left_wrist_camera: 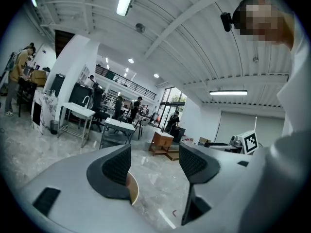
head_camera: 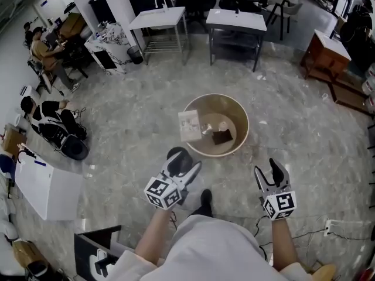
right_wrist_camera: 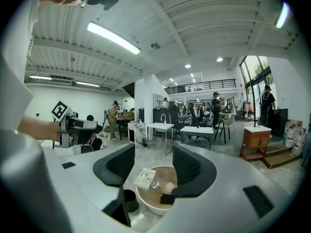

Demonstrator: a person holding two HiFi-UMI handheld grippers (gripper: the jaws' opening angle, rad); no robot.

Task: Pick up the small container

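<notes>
- Left gripper (head_camera: 188, 164): released, jaws apart, bare floor showing between them. Holds nothing.
- Right gripper (head_camera: 268, 171): also released and empty. Its own view frames the tub in the gap between the jaws.
- Black pot (head_camera: 176, 153): on the floor just beside the tub's near-left rim, partly covered by the left gripper in the head view.
- Tub (head_camera: 243, 107): round, beige, on the floor ahead of both grippers.
- Small container (head_camera: 222, 124): I read it as the pale cup inside the tub. It sits between the white box (head_camera: 188, 126) leaning on the left rim and the dark block (head_camera: 222, 137). Can't tell if it's upright.
- Step in hand, my read: approach only, nothing is grasped yet. The right gripper looks better lined up.
- To do it well: tilt down and enter over the rim from above, since the tub wall blocks a level entry. Keep the jaws wide, straddle the cup, and close only once the pads are past its sides.
- Risk: the dark block and a small shiny item lie just beside the cup, so a jaw could catch them. Enter from the cup's far side if it's free.
- Room: the floor (head_camera: 129, 116) is open around the tub on the near, left and right sides.
- Two benches (head_camera: 236, 20) and a wooden stand (head_camera: 326, 48) are well beyond the tub and don't limit the move.
</notes>
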